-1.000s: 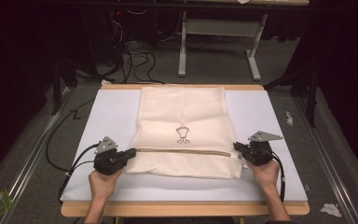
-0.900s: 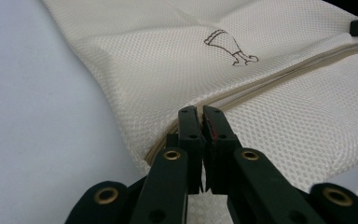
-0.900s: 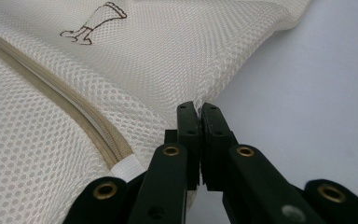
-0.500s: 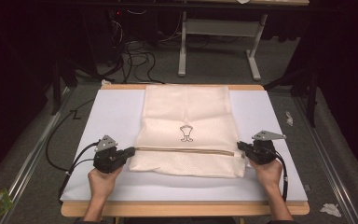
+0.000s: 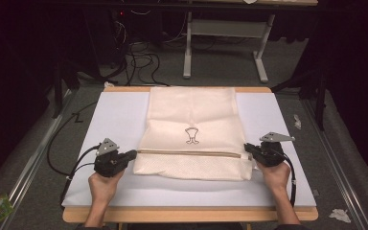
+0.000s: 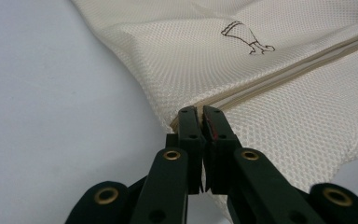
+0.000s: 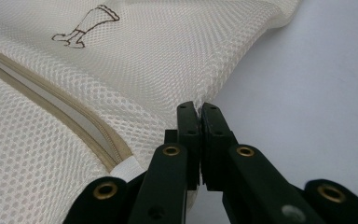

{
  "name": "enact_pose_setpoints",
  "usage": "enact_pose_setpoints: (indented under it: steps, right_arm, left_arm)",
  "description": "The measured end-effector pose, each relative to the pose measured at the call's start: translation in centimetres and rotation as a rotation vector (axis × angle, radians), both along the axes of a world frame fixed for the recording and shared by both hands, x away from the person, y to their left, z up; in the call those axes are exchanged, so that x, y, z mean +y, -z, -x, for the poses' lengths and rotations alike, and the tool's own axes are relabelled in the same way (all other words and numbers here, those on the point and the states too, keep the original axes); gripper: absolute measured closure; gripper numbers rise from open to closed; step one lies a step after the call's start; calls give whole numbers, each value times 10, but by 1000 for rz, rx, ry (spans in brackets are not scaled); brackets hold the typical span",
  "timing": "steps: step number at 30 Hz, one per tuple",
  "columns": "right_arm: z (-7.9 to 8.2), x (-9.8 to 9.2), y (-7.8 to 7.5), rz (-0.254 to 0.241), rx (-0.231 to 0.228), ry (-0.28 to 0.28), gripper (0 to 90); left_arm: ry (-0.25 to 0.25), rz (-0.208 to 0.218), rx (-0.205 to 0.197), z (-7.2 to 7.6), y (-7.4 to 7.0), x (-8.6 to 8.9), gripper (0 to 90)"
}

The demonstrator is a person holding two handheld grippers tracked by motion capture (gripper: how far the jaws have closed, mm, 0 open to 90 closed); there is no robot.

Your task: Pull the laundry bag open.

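Step in hand: while both grippers pinch the side edges of the cream mesh zip-up laundry bag (image 5: 191,139), the bag lies flat and stretched between them; I judge this a hold-and-spread stage ahead of folding or lifting

Left gripper (image 6: 199,112): jaws closed on the bag's left edge, right where the beige zip line (image 6: 279,77) ends; the mesh sits pinched between the tips

Right gripper (image 7: 199,108): jaws closed on the bag's right edge, just past the white tab at the zip's end (image 7: 127,169)

Where the bag is: middle of the white table mat (image 5: 110,120), its far edge near the mat's back edge, its near band below the zip between the two hands

Next move, as I judge it: both hands must travel together, keeping the pinch firm and the zip line taut, or one corner will sag

Gripper views give: the open weave of the mesh and the exact bite point at each edge

High view gives: the whole bag, the small brown printed figure (image 5: 190,135) above the zip, the grey metal desk frame (image 5: 225,43) and cables on the floor beyond the table
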State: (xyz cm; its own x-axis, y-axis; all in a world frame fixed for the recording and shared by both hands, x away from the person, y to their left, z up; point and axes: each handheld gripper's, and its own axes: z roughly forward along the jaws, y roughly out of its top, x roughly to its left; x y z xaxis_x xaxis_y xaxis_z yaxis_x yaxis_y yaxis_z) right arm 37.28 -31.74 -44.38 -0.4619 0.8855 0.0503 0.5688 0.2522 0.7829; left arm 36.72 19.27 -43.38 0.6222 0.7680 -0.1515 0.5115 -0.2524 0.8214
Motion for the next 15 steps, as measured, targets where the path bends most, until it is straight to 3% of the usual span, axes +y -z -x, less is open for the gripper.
enact_pose_setpoints:
  steps: [4, 15]
  right_arm:
    - [0, -2, 1, -4, 8, 3, 891]
    - [1, -1, 5, 10, 34, 2, 888]
  left_arm:
    - [17, -7, 34, -4, 6, 0, 871]
    - [34, -20, 72, 0, 10, -2, 869]
